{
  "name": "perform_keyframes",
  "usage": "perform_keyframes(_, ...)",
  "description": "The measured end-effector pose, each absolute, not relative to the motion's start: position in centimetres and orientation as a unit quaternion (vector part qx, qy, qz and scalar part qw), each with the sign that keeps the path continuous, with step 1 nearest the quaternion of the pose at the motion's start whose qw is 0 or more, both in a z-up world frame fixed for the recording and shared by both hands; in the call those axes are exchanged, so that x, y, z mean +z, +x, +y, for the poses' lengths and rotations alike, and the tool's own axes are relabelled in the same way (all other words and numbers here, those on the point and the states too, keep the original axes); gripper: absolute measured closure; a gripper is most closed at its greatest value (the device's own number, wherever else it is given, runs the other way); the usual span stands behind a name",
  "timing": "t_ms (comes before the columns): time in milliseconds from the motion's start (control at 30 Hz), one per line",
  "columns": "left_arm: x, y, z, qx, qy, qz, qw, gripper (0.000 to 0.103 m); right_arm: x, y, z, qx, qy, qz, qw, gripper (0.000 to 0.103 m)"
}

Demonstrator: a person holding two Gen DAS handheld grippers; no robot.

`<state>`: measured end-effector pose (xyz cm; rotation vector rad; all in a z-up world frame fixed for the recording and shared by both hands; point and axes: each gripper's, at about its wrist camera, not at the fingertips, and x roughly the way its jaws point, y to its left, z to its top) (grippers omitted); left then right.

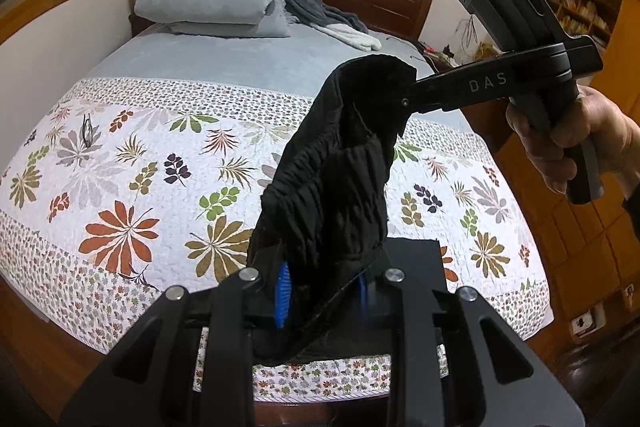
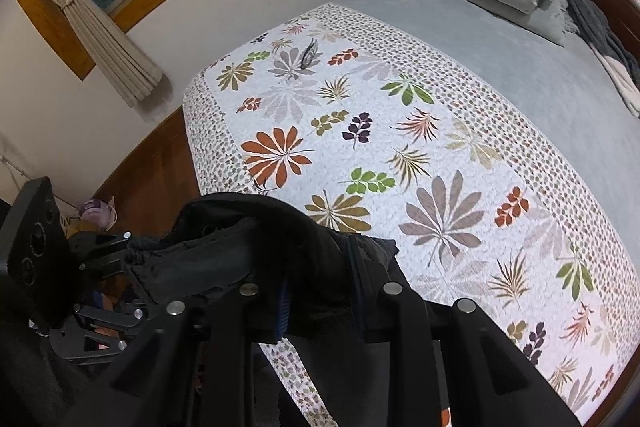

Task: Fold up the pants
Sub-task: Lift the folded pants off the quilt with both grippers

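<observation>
1. The black pants (image 1: 340, 163) are held in the air above the foot of the bed (image 1: 132, 163), gripped at both ends.
2. The left hand-held gripper (image 1: 320, 291) is clenched on one bunched end; the right hand-held gripper (image 1: 408, 99) is clenched on the other.
3. Both grips should be kept firm while the cloth is pulled taut and lowered flat onto the quilt.
4. The fabric looks soft, crumpled and thick.

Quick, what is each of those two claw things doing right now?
Left gripper: closed on the black pants.
Right gripper: closed on the same pants, holding them up over the bed.
</observation>
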<state>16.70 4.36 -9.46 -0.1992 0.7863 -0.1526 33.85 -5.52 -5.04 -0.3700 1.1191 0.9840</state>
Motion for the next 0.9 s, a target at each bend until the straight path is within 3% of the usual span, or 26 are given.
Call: perform_keyframes(900, -13.1, 19.4, -6.4, -0.122, -0.026, 0.420, 0.899, 0.079, -10.3, 35.0, -16.5, 0.461, -0.178, 0.461, 0.736, 0.076)
